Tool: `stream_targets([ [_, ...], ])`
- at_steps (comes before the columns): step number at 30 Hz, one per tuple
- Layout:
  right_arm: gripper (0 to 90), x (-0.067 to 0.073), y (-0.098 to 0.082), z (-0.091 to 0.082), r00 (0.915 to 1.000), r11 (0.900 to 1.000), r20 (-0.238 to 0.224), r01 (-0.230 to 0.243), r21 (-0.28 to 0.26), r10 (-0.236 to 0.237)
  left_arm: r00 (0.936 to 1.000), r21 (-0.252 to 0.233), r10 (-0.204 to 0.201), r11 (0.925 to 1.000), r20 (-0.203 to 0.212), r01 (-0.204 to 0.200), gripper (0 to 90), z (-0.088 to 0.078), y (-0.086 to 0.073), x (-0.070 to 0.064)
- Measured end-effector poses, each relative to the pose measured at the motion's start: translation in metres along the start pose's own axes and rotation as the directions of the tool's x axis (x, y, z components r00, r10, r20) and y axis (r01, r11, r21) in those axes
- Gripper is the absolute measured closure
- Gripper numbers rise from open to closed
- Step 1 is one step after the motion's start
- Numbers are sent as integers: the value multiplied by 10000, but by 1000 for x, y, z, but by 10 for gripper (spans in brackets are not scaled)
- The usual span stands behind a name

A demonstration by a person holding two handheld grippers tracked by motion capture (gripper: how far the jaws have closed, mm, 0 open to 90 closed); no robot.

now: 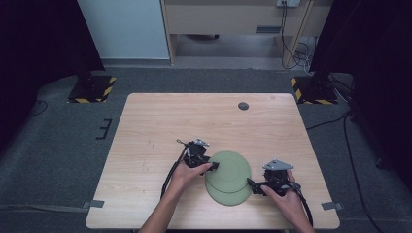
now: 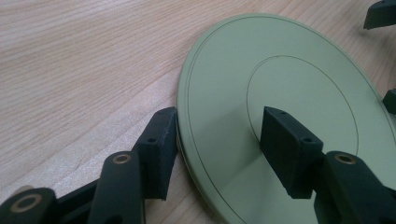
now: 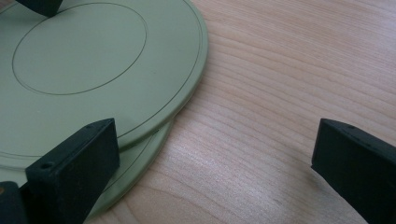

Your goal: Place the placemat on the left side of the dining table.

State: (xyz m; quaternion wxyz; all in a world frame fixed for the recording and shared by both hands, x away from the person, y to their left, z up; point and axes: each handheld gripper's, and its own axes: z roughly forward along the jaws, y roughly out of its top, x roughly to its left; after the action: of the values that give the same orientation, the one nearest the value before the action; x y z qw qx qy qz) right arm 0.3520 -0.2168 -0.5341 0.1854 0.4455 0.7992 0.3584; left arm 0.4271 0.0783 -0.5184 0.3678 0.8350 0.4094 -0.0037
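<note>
Two flat pale-green plates lie stacked and offset on the wooden table; the upper plate covers most of the lower plate. My left gripper is at the upper plate's left rim, open. One of its jaws lies on the table against the rim and the other hovers over the plate's face. My right gripper stands wide open at the stack's right edge, one jaw over the plates' rims and the other over bare wood. Nothing is gripped.
A small grey round cap sits in the tabletop near the far edge. Grey tape tabs hold the near corners. Dark stands with striped bases flank the table on the floor.
</note>
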Motion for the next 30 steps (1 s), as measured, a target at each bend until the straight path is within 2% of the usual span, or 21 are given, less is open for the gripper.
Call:
stream_targets([
  [11,9,0,0,0,10000,10000,11,-13,-1,13,10000,-245,-30,9997,-29,29,458,-4,2,-3],
  [14,9,0,0,0,10000,10000,0,-16,6,16,9991,-146,272,9995,-317,-276,471,-4,3,-7],
  [17,9,0,0,0,10000,10000,-20,-22,8,22,9984,-202,363,9991,-444,-372,471,-6,6,-11],
  [20,9,0,0,0,10000,10000,-7,-7,4,7,9987,-300,322,9990,-398,-334,472,-8,7,-12],
  [25,9,0,0,0,10000,10000,-9,-3,2,3,9996,-746,236,9969,-152,-247,510,-18,12,-15],
  [30,9,0,0,0,10000,10000,-11,-2,11,2,9993,-945,350,9949,87,-340,546,-24,17,-19],
])
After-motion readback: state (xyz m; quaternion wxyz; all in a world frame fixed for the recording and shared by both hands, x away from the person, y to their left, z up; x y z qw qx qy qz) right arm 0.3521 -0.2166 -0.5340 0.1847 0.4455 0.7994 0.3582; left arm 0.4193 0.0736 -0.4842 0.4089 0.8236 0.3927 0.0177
